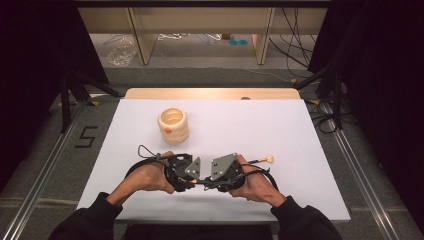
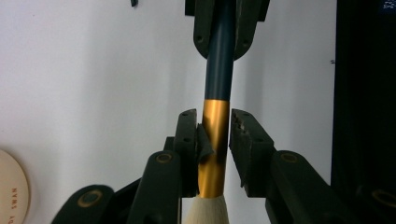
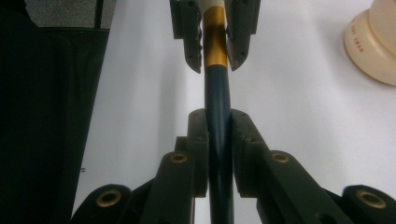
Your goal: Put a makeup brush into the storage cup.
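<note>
- White tabletop (image 1: 300,145) under dim light, dark curtains to either side; a cream ribbed pot (image 1: 173,125) is seen standing well apart from the hands, toward the far left of the sheet.
- A brush (image 2: 218,70) is held level above the near part of the table, between the two grippers, its bristle end toward the left hand.
- Handling, as judged: light, stiff along its length, with a smooth lacquered blue shaft (image 3: 218,140) and a polished gold ferrule (image 2: 214,140) (both likely slippery under hard pads). The pale bristles (image 2: 208,210) are soft and easily splayed, so they are best left untouched; the shaft or ferrule is the place to be gripped.
- Left gripper (image 2: 214,135): jaws are set around the ferrule but stand slightly apart. A gap is visible on the right side, and a torn flap of pad lining touches the metal on the left. No firm pinch is seen, so it is read as loosened.
- Right gripper (image 3: 218,140): jaws are closed hard on the blue shaft, no gap visible; the brush is judged to be carried by this grip alone.
</note>
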The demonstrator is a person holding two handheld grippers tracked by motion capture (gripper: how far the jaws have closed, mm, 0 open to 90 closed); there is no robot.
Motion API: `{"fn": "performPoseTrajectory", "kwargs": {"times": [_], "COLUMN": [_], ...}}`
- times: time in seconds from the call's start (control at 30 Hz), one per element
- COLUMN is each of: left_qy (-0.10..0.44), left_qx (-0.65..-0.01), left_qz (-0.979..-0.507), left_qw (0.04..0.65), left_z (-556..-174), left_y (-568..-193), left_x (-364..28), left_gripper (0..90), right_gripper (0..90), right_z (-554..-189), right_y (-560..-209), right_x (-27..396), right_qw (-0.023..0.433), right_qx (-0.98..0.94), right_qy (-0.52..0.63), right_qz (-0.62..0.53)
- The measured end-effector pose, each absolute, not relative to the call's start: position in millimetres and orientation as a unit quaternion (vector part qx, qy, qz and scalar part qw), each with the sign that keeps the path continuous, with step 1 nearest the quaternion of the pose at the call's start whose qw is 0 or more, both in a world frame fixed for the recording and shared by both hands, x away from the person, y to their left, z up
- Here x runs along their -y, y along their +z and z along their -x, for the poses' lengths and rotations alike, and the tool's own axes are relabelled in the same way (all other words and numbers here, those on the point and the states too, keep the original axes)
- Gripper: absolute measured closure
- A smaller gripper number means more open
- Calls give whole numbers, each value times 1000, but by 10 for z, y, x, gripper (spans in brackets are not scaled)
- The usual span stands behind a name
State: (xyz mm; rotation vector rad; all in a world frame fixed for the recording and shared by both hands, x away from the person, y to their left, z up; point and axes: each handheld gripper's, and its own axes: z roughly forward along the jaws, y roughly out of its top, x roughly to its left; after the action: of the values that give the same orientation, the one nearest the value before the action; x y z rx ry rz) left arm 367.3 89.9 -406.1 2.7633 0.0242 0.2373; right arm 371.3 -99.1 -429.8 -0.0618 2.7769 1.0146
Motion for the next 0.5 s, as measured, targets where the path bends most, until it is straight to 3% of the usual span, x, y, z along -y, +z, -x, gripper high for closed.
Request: {"fn": "performPoseTrajectory", "kwargs": {"times": [0.27, 0.5], "left_qy": [87, 87], "left_qx": [-7, 6], "left_qz": [-980, -982], "left_qw": [181, 169], "left_z": [-3707, -3676], "left_y": [-4051, -4044], "left_x": [-988, -979], "left_gripper": [706, 762], "right_gripper": [803, 802], "right_z": [-3717, -3709], "right_y": [-4282, -4284], "right_x": [1009, 1007], "right_qw": [91, 95], "right_qx": [-934, -935], "right_qy": [345, 342], "right_qz": [20, 22]}}
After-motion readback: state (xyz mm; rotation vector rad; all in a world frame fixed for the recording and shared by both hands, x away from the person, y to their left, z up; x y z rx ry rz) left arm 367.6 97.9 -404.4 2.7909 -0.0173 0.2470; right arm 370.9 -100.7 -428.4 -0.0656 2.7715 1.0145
